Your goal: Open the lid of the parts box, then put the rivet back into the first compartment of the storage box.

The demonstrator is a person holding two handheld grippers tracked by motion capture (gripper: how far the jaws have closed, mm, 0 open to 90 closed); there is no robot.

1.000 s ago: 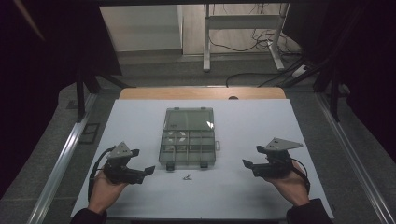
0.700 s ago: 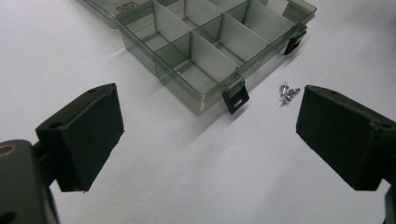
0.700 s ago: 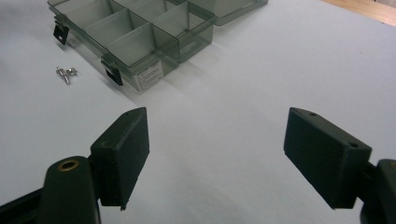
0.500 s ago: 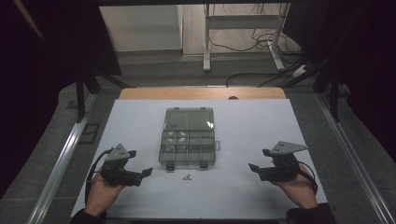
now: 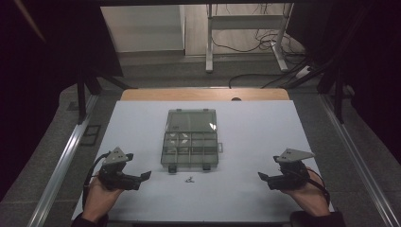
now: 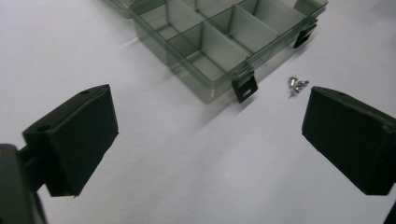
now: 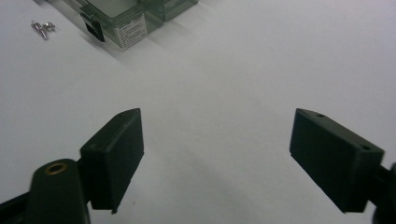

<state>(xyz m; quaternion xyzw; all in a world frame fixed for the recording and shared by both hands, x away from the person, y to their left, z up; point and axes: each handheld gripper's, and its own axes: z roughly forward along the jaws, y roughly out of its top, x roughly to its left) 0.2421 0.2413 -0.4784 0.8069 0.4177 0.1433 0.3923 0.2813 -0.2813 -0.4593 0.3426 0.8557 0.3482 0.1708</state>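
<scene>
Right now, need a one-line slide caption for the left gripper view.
Open left tool hovers over the white table, facing a clear compartment box with small screws beside its black latch.

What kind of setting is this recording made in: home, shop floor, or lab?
Most likely a lab or recording workspace, dimly lit. A white table carries just a clear compartment box and a few small screws; behind it stand a metal frame and loose cables on a bare floor.
</scene>
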